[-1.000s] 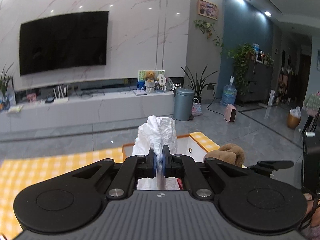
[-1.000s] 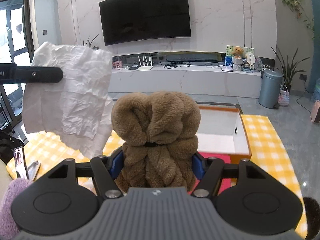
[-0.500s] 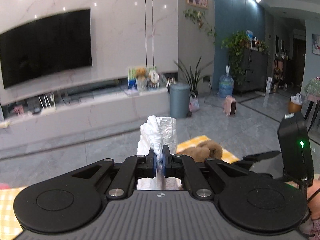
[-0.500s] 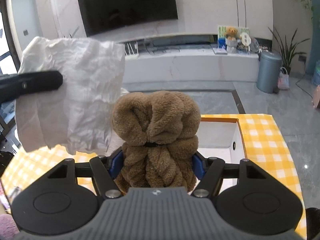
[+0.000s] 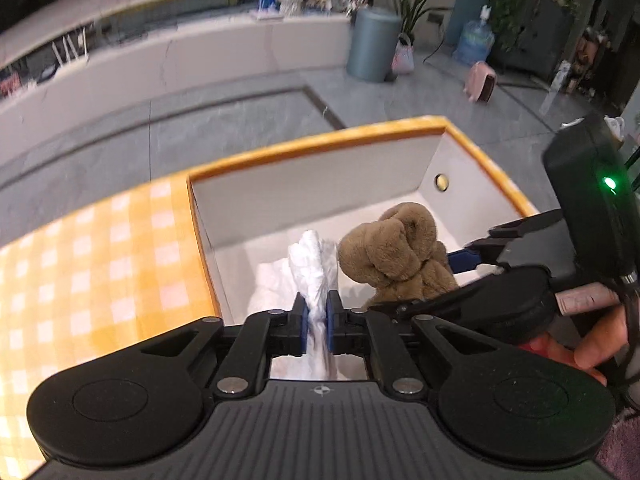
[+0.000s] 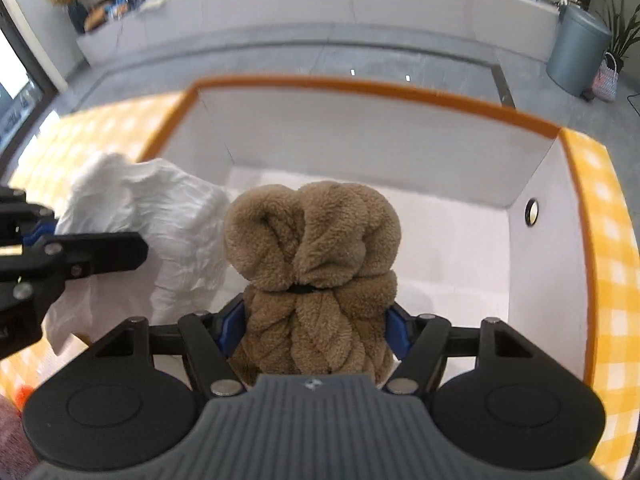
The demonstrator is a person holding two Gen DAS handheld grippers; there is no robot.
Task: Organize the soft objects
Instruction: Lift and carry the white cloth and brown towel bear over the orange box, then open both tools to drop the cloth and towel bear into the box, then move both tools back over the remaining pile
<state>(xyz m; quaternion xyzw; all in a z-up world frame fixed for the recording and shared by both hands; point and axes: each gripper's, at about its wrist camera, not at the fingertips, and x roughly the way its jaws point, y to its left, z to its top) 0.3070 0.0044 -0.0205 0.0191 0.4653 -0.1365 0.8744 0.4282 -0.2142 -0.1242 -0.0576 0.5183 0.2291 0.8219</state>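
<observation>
My left gripper (image 5: 316,322) is shut on a crumpled white cloth (image 5: 314,268) and holds it over the open white box with an orange rim (image 5: 320,146). My right gripper (image 6: 314,330) is shut on a brown fluffy rolled towel (image 6: 312,256) tied with a band, held over the same box (image 6: 360,88). The towel (image 5: 400,248) shows in the left wrist view, just right of the cloth. The cloth (image 6: 160,216) and the left gripper's fingers (image 6: 96,252) show at the left of the right wrist view. The box floor looks white and bare.
The box stands on a yellow-and-white checked tablecloth (image 5: 80,280). Behind it is grey tiled floor, a long low white TV bench (image 6: 320,12) and a grey bin (image 5: 372,50). A hand (image 5: 592,344) holds the right gripper.
Both grippers have tilted down and moved forward over the box. The cloth and the towel are now low over its opening instead of held up in front of the TV wall.
</observation>
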